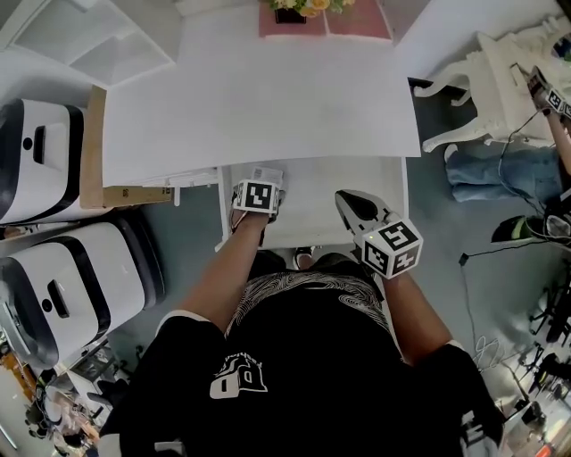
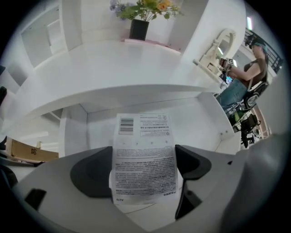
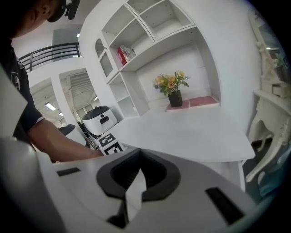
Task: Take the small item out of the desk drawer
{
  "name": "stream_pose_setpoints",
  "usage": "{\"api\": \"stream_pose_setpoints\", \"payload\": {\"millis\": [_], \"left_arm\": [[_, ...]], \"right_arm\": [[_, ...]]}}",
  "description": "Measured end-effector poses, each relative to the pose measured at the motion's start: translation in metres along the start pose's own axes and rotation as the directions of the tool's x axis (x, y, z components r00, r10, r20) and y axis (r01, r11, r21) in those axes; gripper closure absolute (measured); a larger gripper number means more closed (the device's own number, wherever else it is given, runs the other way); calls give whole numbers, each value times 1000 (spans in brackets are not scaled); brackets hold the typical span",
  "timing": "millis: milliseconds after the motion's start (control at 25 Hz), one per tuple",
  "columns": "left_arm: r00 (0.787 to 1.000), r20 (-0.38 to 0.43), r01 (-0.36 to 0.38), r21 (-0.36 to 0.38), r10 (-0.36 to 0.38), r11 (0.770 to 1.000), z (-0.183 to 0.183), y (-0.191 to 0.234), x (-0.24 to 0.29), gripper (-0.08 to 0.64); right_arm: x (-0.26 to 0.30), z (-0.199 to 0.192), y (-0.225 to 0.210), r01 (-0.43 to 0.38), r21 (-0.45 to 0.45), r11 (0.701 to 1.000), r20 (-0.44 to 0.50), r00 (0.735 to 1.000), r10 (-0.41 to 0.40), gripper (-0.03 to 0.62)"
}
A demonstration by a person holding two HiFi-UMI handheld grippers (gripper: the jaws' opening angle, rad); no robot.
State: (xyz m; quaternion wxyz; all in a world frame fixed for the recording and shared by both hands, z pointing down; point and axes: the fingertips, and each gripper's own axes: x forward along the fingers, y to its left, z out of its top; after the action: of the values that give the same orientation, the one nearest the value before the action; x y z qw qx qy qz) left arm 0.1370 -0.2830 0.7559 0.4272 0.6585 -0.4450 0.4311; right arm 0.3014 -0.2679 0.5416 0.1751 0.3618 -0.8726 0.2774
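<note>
My left hand-held gripper [image 2: 144,170] pinches the packet [image 2: 143,136] by its six o'clock end over the drawer [image 1: 397,192]. It looks light, thin and floppy. My right hand-held gripper [image 3: 134,181] is closed and empty.

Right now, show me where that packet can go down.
Desktop: wide bare stretch from its front edge back to the flower pot and pink mat. Drawer: bare floor right of the packet. Crowded only at that back edge.
</note>
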Motion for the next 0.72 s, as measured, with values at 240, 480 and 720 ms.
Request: {"api": "stream_pose_setpoints", "payload": {"millis": [240,480,720], "left_arm": [[996,53,66,28,-67,997,2,0,-44,117],[970,139,182,124,-199,975,18,-11,-96,117],[915,203,278,313,-350,908,33,-22,-163,117]], "right_arm": [[13,14,20,-2,-7,1000,28,1000,2,584],[19,30,40,36,-7,999,57,998,-35,584],[20,55,73,106,10,994,134,985,-106,584]]}}
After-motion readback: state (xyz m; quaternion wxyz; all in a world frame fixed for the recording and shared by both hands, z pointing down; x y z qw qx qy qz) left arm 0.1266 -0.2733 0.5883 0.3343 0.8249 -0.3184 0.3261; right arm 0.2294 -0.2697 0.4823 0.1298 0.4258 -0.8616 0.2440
